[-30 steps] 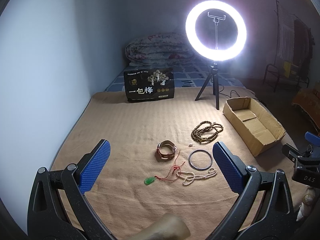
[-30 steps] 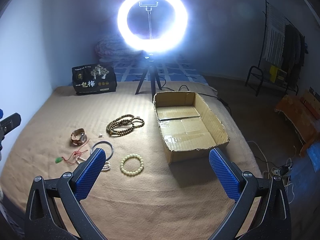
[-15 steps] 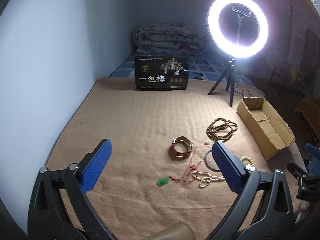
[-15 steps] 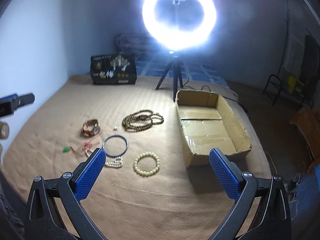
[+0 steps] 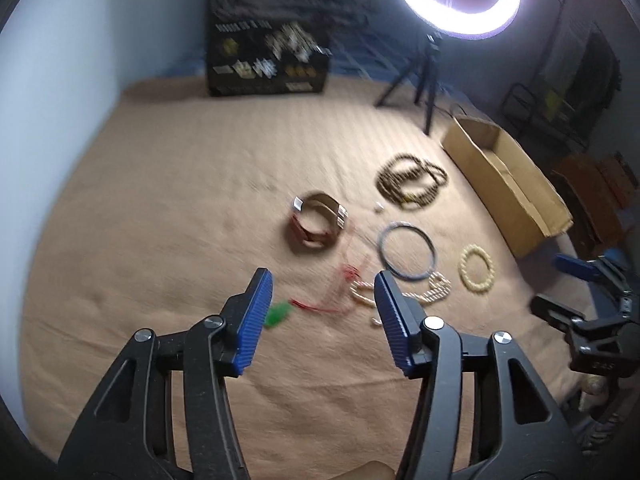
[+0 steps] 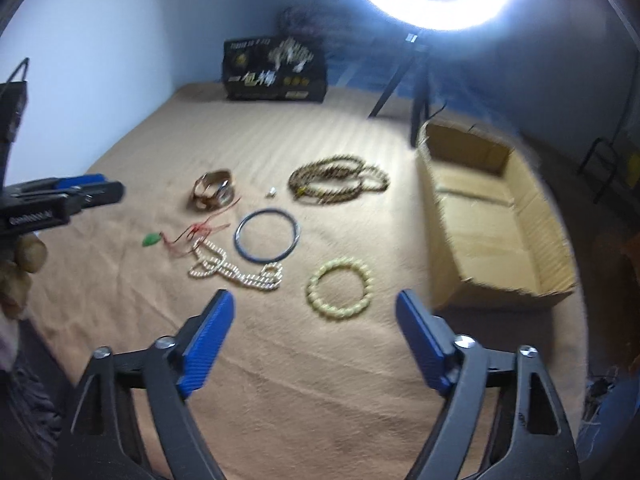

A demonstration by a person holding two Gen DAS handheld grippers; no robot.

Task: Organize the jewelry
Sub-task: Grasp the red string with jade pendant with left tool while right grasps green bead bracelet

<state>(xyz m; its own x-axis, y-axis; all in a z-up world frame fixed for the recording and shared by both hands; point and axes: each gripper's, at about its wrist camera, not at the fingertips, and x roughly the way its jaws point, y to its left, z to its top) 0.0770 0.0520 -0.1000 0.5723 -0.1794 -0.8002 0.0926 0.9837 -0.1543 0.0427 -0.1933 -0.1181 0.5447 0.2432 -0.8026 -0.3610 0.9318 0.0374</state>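
Jewelry lies on a tan blanket (image 5: 160,200). My left gripper (image 5: 324,292) is open and empty, just above a green pendant (image 5: 278,314) on a red cord (image 5: 332,304). Beyond it lie a brown bracelet (image 5: 318,222), a dark bangle (image 5: 406,250), a white bead strand (image 5: 432,292), a pale bead bracelet (image 5: 476,268) and dark brown prayer beads (image 5: 412,182). My right gripper (image 6: 314,316) is open and empty, close in front of the pale bead bracelet (image 6: 340,290). The white strand (image 6: 236,270), bangle (image 6: 267,234) and pendant (image 6: 151,239) lie to its left.
An open cardboard box (image 6: 492,216) stands at the right of the blanket, also in the left wrist view (image 5: 508,184). A ring light on a tripod (image 5: 428,72) and a black printed box (image 5: 268,60) stand at the far edge. A pale wall (image 5: 52,100) runs along the left.
Both grippers have moved forward and down toward the jewelry, which now looks much larger. Both jaws have narrowed but stay open. Both views are motion-blurred.
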